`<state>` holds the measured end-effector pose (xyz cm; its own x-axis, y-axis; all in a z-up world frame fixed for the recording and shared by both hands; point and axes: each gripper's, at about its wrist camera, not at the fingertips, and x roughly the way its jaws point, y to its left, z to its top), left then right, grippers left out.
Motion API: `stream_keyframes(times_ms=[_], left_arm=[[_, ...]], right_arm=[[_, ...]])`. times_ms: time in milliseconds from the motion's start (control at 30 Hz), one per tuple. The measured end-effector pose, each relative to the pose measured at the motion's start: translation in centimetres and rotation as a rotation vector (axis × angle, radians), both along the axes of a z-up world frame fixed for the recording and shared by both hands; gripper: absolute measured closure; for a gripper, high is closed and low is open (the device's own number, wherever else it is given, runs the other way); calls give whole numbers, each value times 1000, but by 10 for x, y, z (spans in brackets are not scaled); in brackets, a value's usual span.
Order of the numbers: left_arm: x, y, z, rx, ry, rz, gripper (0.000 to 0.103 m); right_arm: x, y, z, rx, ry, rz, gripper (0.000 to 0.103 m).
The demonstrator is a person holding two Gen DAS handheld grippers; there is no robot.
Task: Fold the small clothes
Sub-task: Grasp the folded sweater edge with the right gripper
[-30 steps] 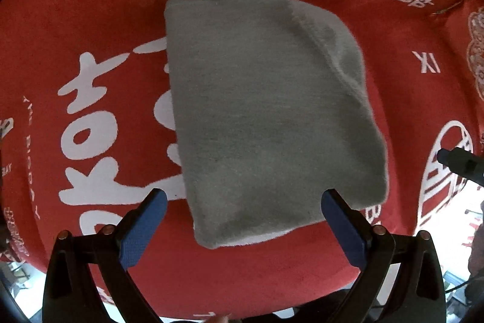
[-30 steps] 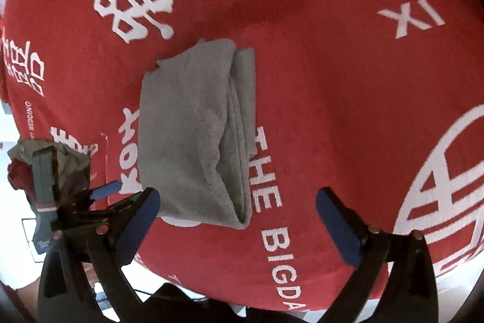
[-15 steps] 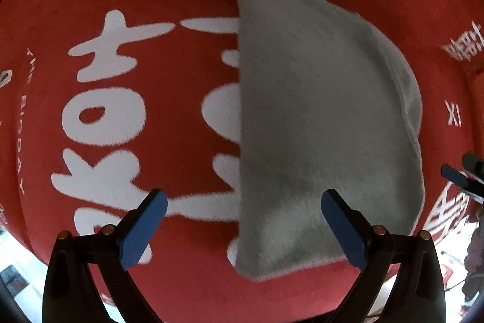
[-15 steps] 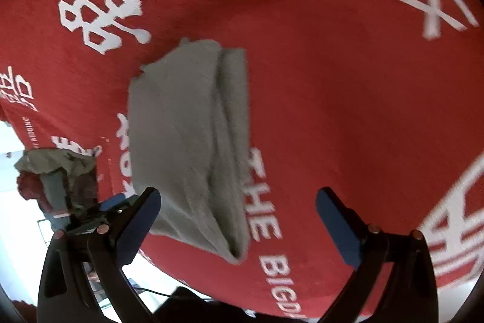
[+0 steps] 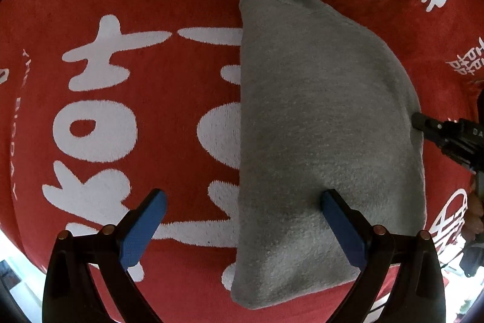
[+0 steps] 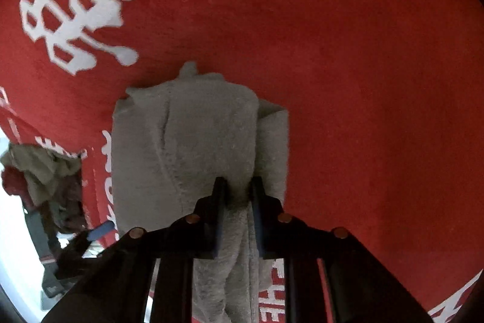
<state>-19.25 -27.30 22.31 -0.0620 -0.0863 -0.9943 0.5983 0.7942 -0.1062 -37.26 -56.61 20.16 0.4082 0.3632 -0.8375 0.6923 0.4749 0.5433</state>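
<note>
A folded grey fleece garment (image 5: 317, 141) lies on the red cloth with white characters (image 5: 136, 5). My left gripper (image 5: 242, 199) is open above the garment's near left edge, with its right blue pad over the grey fabric and its left pad over the red cloth. My right gripper (image 6: 236, 183) is shut on a fold at the garment's (image 6: 196, 141) near edge, with fabric bunched between the pads. The right gripper's black tip shows at the garment's right edge in the left wrist view (image 5: 423, 123).
A heap of other clothes (image 6: 39, 168) lies past the left edge of the red cloth in the right wrist view. The left gripper's blue pad (image 6: 101, 229) shows near that edge. Beyond the cloth's near edge is bright floor.
My right gripper moved left onto the garment and closed on its edge. My left gripper shifted slightly and stays open over the garment's left edge.
</note>
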Motion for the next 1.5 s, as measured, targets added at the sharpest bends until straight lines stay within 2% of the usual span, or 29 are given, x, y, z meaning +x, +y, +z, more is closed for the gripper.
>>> stream_keyframes(times_ms=[200, 300, 367, 433, 500, 800, 900, 967, 1033, 1067, 1300, 1400, 1500], left_arm=[[-3, 2, 1, 7, -12, -10, 1], [-8, -3, 3, 11, -14, -9, 1], [-10, -15, 7, 15, -17, -11, 1], [-13, -19, 8, 21, -22, -15, 1], [-17, -26, 6, 25, -26, -21, 1], [-11, -42, 7, 34, -39, -51, 1], [-6, -41, 9, -33, 17, -60, 1], [6, -30, 12, -146, 119, -37, 1], [13, -27, 8, -222, 195, -38, 1], [15, -27, 3, -239, 214, -46, 1], [4, -41, -23, -310, 333, -167, 1], [-6, -56, -24, -318, 323, -217, 1], [-8, -63, -25, -322, 317, -204, 1]], right_arm=[[-19, -7, 9, -51, 40, 8, 84], [-33, -10, 10, -12, 26, -12, 83], [-42, -13, 9, 16, 22, -27, 79], [-49, -11, 9, 26, 22, -33, 61], [-53, -9, 9, 33, 17, -38, 51], [-47, -1, 7, 55, -11, -11, 47], [-45, 0, 8, 61, -34, 10, 43], [-43, 1, 8, 74, -60, 25, 38], [-38, 0, 5, 104, -100, 44, 30], [-35, -2, 1, 118, -113, 54, 29], [-11, -11, -33, 222, -194, 105, 29], [4, -9, -40, 266, -250, 152, 28], [16, -6, -44, 276, -287, 189, 28]])
